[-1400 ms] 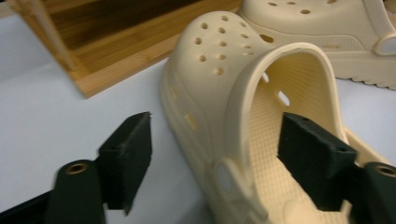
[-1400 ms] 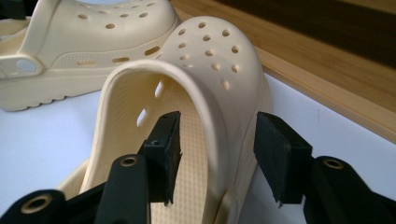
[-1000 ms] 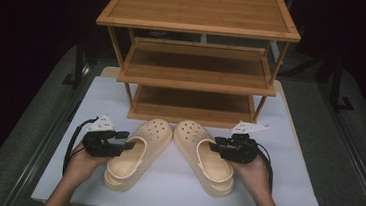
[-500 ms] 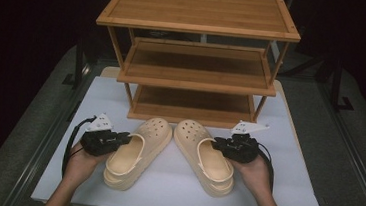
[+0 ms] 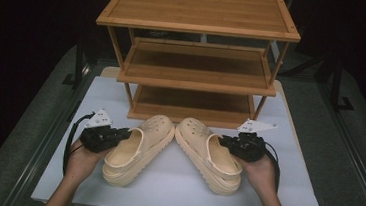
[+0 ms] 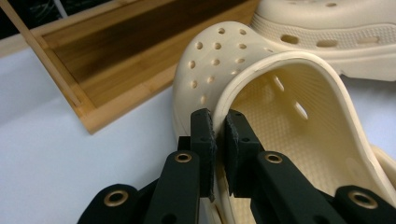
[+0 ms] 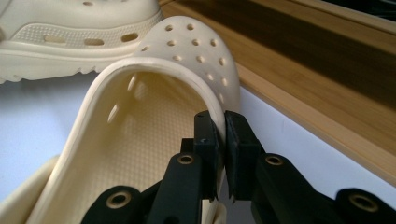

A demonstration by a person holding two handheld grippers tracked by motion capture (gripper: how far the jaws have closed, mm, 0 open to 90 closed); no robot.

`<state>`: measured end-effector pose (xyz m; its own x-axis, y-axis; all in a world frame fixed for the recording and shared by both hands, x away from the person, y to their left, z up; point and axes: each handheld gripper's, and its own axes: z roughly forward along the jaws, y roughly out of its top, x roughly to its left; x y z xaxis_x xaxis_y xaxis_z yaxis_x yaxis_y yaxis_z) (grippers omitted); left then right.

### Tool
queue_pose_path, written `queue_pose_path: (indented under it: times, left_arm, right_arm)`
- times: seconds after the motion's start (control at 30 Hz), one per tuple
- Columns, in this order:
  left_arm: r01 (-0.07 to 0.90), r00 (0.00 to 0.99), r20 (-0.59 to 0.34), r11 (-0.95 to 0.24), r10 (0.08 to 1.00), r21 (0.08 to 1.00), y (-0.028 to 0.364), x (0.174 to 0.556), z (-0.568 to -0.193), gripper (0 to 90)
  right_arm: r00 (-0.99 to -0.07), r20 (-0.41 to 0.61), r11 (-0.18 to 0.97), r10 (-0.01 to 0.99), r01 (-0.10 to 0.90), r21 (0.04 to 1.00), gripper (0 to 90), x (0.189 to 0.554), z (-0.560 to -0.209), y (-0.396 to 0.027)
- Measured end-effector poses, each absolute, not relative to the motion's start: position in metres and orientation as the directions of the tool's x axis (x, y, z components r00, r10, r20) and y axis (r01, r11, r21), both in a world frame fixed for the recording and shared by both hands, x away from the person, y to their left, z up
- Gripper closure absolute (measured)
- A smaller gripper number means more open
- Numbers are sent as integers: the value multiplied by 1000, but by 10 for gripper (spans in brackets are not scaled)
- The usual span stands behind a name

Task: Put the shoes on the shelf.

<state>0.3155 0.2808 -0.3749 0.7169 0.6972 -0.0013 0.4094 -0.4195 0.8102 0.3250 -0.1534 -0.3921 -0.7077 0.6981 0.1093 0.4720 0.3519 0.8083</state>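
Two cream foam clogs lie side by side on the white table, toes toward the rack. The left clog (image 5: pixel 139 147) (image 6: pixel 280 107) has its outer opening rim pinched between the black pads of my left gripper (image 5: pixel 119 134) (image 6: pixel 219 123). The right clog (image 5: pixel 206 153) (image 7: pixel 154 107) is pinched the same way on its outer rim by my right gripper (image 5: pixel 226 142) (image 7: pixel 223 123). Both pairs of jaws have just been closing, with the rim wall between them. Both clogs rest flat on their soles.
A three-tier bamboo shoe rack (image 5: pixel 197 59) stands just behind the clogs, and its bottom shelf (image 5: pixel 196 101) has nothing on it. The white tabletop (image 5: pixel 178 193) has bare room in front of and beside the clogs. Dark floor surrounds the table.
Both grippers' jaws have narrowed onto the clogs' rims. The hands and the clogs have barely shifted.
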Motion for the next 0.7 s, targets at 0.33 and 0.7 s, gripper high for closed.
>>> queue_pose_path:
  times: [0.33,0.7]
  left_arm:
    - [398,700,7,-398,714,826,268,333,-362,832]
    - [392,680,40,-410,732,823,244,373,-363,832]
  right_arm:
    - [-665,73,327,743,456,828,837,332,-379,-170]
    - [-607,28,313,794,449,837,836,362,-367,-177]
